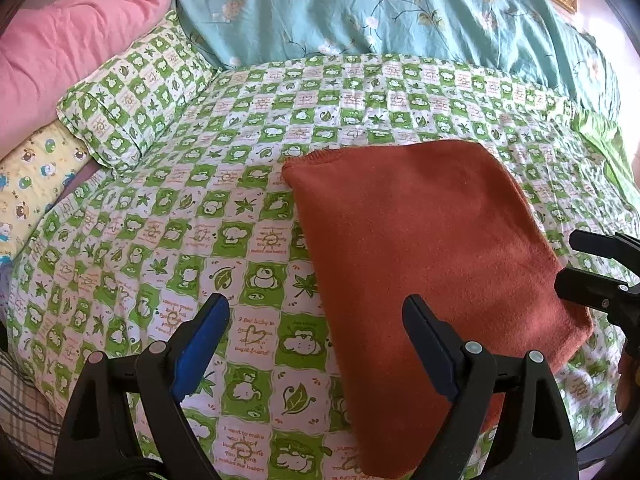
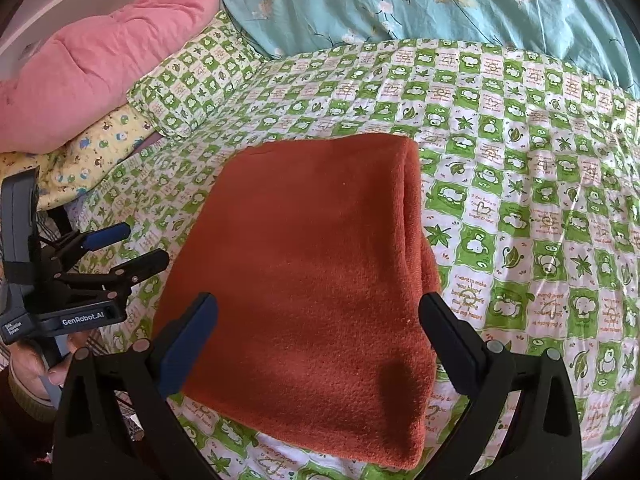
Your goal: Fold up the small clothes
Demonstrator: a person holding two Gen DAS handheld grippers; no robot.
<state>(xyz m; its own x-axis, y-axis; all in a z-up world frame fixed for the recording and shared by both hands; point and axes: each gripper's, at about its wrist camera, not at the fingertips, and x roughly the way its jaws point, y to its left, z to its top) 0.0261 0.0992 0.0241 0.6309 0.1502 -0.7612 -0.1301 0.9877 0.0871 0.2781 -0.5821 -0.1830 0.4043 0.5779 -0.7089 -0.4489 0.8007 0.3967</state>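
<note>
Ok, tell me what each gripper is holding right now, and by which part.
Nothing is held. The left gripper and right gripper both have their jaws wide open, and the folded orange garment lies free on the checked bedspread.

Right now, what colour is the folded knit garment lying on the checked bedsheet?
Rust orange, plain, no pattern: the folded knit garment shows best in the right wrist view.

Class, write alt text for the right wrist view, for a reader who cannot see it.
A folded orange cloth lies flat on a green checked bedsheet, between the open fingers of the right tool, which holds nothing. The left tool, also open, hovers at the left; a pink pillow and a teal floral quilt lie behind.
</note>
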